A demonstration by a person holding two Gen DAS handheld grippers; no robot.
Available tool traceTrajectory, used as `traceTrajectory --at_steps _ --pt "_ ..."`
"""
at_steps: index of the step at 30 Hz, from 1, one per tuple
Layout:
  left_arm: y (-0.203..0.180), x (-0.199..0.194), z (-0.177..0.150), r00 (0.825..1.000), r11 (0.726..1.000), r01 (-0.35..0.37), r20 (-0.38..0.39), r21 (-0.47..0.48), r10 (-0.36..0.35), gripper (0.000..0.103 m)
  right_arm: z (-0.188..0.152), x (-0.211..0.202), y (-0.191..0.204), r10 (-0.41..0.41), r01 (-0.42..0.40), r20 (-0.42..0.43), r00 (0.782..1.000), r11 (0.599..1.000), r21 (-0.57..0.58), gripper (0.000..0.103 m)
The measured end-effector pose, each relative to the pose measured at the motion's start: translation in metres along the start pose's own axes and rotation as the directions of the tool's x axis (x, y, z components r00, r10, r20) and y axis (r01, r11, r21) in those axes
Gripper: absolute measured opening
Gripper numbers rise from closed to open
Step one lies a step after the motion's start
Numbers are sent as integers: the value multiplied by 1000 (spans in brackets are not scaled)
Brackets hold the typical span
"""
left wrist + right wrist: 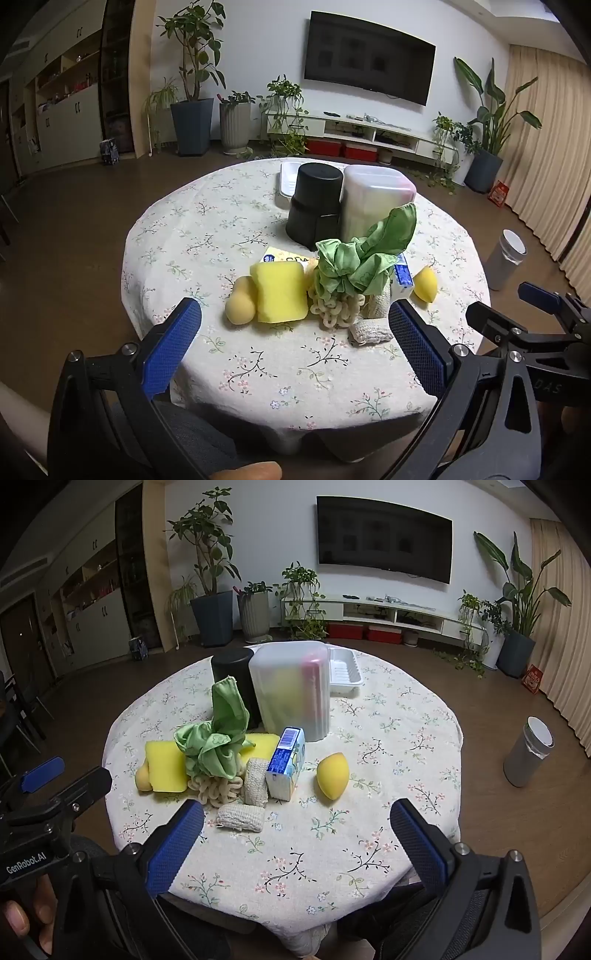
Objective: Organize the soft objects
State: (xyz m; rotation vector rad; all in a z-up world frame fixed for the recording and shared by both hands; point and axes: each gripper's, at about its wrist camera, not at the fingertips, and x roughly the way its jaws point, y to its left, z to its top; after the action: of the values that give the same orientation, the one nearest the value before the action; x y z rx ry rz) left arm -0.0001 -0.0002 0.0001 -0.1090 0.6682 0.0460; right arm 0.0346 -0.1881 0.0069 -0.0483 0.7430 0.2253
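Observation:
A pile of soft things lies mid-table: a yellow sponge (279, 295) (165, 766), a green cloth (364, 264) (216, 744), a beige knotted scrubber (334, 308) (214, 788), two woven pads (370, 332) (241, 818), yellow egg-shaped sponges (241, 305) (331, 775) and a tissue pack (286, 764). My left gripper (295, 314) is open and empty, just before the pile. My right gripper (295, 812) is open and empty, near the front woven pad.
Behind the pile stand a black container (316, 203) (236, 679) and a translucent lidded bin (373, 203) (291, 690), with a white tray (345, 674) beyond. The round table has a floral cloth (280, 373). A grey floor bin (528, 755) stands right.

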Motion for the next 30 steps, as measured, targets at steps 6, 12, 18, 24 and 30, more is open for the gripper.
traceTrajectory --at_steps 6,12,18,24,30 --pt "0 -1 0 1000 1000 0 0 -4 0 103 0 1 0 -1 1 -2 1000 1000 -1 103" --pt "0 0 0 1000 1000 1 -3 -6 -2 103 -1 1 0 0 0 -1 1000 1000 -1 103" --pt "0 0 0 1000 1000 4 -3 -6 -4 103 -1 2 1 -1 1 -2 1000 1000 -1 103" --pt "1 0 0 1000 1000 5 -2 -7 -5 103 -1 2 1 -1 1 -2 1000 1000 -2 103" --pt "1 0 0 1000 1000 6 -2 -9 -6 103 -1 2 1 -1 1 -2 1000 1000 -1 103"
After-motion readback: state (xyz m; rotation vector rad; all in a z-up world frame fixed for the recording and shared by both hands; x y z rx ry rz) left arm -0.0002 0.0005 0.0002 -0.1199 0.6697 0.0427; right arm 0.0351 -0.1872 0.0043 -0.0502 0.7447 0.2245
